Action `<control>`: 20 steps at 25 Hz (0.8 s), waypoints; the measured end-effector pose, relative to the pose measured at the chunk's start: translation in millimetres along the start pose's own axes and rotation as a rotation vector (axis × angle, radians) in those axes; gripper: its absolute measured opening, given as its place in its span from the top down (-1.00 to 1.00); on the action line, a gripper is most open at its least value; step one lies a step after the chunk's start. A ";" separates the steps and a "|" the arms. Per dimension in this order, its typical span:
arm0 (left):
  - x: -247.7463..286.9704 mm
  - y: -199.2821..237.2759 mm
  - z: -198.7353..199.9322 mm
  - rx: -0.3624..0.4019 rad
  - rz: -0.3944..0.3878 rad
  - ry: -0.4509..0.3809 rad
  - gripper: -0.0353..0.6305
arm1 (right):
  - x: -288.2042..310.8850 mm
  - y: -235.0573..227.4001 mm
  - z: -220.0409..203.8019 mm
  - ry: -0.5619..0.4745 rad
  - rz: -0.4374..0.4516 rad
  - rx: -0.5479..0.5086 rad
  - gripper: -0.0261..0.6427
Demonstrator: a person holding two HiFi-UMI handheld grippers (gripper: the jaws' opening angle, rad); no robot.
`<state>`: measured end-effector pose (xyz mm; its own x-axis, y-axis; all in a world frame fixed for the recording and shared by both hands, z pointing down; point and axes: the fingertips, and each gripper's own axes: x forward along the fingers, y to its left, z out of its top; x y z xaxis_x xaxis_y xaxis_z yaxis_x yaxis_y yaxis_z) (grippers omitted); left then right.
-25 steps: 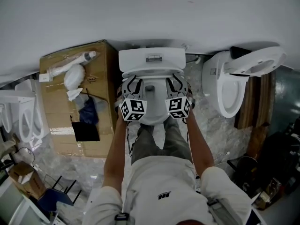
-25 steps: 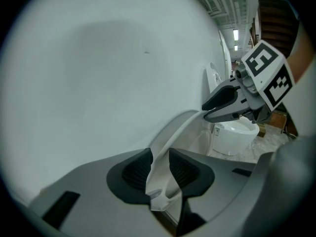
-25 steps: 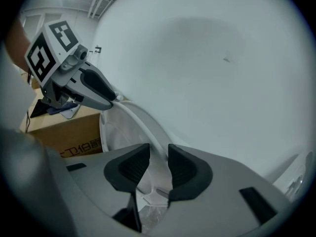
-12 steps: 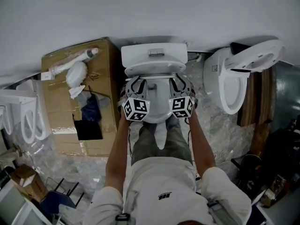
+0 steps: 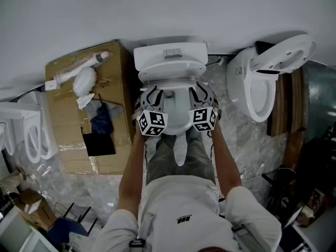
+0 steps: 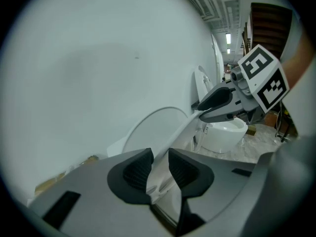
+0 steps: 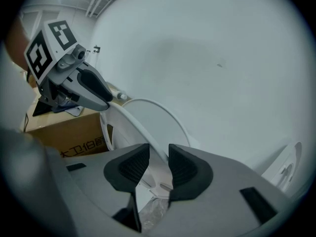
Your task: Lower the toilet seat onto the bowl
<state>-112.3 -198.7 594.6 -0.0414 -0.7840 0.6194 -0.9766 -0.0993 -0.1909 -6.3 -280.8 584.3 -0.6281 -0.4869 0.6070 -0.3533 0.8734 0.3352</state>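
The white toilet seat (image 5: 176,94) stands tilted forward off the raised lid (image 5: 170,71), above the bowl (image 5: 177,121). My left gripper (image 5: 149,101) is shut on the seat's left rim and my right gripper (image 5: 201,97) on its right rim. In the left gripper view the thin seat edge (image 6: 174,131) runs between the pads (image 6: 139,169) of my left gripper (image 6: 160,164), with the lid (image 6: 147,130) behind and the right gripper (image 6: 222,102) beyond. In the right gripper view the seat ring (image 7: 132,125) passes between the jaws of my right gripper (image 7: 159,162), and the left gripper (image 7: 94,90) grips its far side.
The tank (image 5: 170,55) backs onto a white wall. A cardboard box (image 5: 68,114) with a pipe and bags on it stands close on the left. A second toilet (image 5: 252,91) with its lid up stands at the right. The person's legs are right in front of the bowl.
Both grippers have drawn slightly away from the tank with the seat between them, so the seat leans a little further forward. The left jaws have narrowed onto the rim.
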 end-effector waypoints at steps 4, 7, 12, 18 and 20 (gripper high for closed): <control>-7.1 -8.6 -5.1 0.000 -0.006 0.000 0.53 | -8.3 6.0 -6.1 0.004 -0.003 -0.002 0.56; -12.4 -15.4 -9.1 0.004 -0.012 0.001 0.53 | -14.8 10.4 -10.7 0.007 -0.003 -0.005 0.56; -19.5 -23.8 -16.4 0.001 -0.016 0.004 0.52 | -22.2 17.9 -17.6 0.009 -0.002 -0.001 0.55; -26.1 -33.8 -23.7 0.007 -0.030 0.009 0.52 | -30.6 25.3 -25.9 0.021 0.001 -0.002 0.55; -29.0 -37.5 -25.8 0.009 -0.035 0.011 0.52 | -34.1 27.8 -28.7 0.025 0.001 -0.001 0.55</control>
<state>-79.9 -156.5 603.5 -0.0097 -0.7733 0.6339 -0.9756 -0.1317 -0.1756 25.2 -239.8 593.7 -0.6106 -0.4859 0.6254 -0.3517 0.8739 0.3355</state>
